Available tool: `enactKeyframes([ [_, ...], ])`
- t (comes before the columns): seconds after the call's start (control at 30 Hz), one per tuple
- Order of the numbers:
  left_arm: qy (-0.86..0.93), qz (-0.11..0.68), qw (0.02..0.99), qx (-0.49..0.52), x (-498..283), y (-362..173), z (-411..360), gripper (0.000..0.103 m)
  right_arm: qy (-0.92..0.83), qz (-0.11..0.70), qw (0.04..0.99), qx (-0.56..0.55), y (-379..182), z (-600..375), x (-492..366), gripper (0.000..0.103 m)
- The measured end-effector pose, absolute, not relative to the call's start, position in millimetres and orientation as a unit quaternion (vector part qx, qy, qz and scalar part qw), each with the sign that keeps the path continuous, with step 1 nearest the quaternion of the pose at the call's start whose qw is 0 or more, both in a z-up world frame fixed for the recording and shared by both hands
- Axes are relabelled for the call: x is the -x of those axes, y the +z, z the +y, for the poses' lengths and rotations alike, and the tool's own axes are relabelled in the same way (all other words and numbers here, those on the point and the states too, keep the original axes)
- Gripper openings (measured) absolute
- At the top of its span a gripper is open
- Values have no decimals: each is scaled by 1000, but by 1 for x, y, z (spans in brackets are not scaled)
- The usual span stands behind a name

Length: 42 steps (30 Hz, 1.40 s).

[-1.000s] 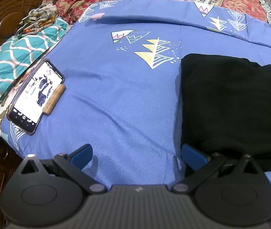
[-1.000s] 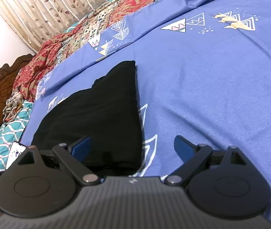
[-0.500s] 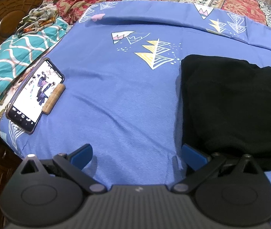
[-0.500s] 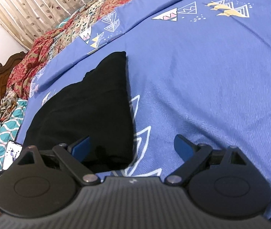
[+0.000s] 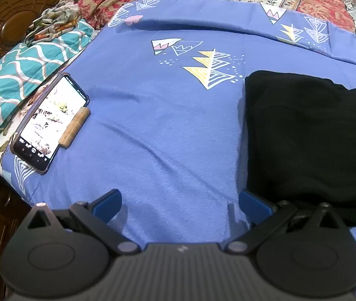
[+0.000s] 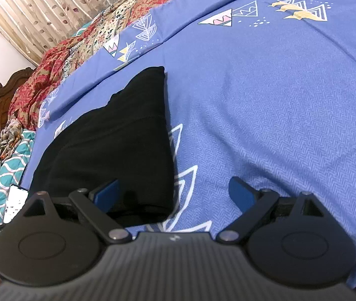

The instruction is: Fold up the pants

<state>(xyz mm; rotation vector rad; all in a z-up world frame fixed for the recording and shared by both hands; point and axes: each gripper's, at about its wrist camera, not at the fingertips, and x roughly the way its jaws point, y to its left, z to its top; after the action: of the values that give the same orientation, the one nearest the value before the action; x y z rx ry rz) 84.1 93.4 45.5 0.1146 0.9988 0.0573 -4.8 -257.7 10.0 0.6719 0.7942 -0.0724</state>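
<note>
Black pants (image 5: 313, 135) lie folded — beside both grippers' wide, empty jaws.

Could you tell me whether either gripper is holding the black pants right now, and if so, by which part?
Nothing is held. The left gripper and right gripper are both open, and the folded black pants lie free on the blue bedsheet.

Matt black cloth pants (image 5: 310, 135) lie at right on a blue woven bedsheet (image 5: 167, 130); glossy glass-faced phone (image 5: 48, 123) at left, carved polished wood headboard (image 5: 5, 17) upper left, matt plastic left gripper (image 5: 180, 202).
</note>
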Motion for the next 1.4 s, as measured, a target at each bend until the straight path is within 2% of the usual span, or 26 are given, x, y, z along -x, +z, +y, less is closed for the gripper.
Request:
enactKeyframes([
  [1.07,38,510,857,-63,-92,29,96,103,-23,377,869,-319,10,-258,2,102],
  [1.27,29,503,861,-69,-100,36,95,103,-19,353,874,-332,17,-269,2,101],
  [1.4,17,496,865,-77,-109,41,89,103,-5,351,881,-318,23,-271,-6,90],
])
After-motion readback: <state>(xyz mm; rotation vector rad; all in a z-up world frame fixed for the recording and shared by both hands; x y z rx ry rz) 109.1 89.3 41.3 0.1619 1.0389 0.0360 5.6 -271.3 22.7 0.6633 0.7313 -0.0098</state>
